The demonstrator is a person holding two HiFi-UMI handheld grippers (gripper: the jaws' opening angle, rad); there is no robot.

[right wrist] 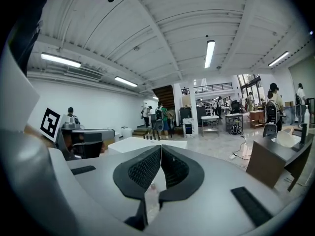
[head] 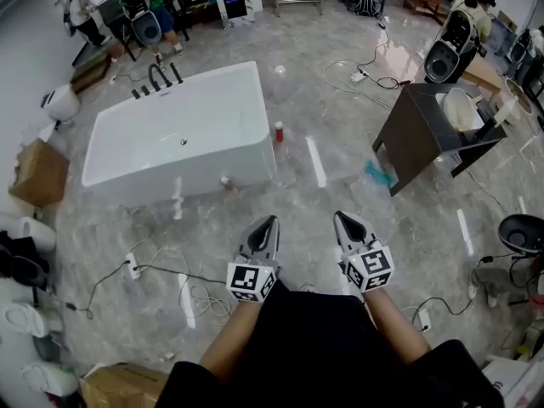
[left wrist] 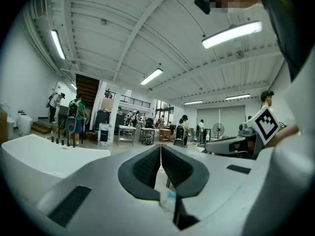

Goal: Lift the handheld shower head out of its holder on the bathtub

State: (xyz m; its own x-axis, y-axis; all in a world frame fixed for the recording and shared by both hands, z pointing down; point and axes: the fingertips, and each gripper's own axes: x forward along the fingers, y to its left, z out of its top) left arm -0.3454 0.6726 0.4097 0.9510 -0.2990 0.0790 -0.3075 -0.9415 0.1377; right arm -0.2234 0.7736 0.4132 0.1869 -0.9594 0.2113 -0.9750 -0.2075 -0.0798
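Both tools are level in front of me, left gripper (head: 270, 220) and right gripper (head: 341, 216) pinched fully together on nothing. No reason to open: the bathtub (head: 183, 179) is well away. The shower head should be among the dark fittings (head: 157, 78) at its far corner; I can't tell which.

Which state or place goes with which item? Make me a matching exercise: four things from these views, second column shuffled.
1. bathtub
2. cabinet
3. red container
4. left tool

A. shut, nothing between the jaws
B. standing by the bathtub's right end in the head view
C. white, left of centre in the head view
D. dark, with a pale basin on top, at the right

Pairs: 1-C, 2-D, 3-B, 4-A
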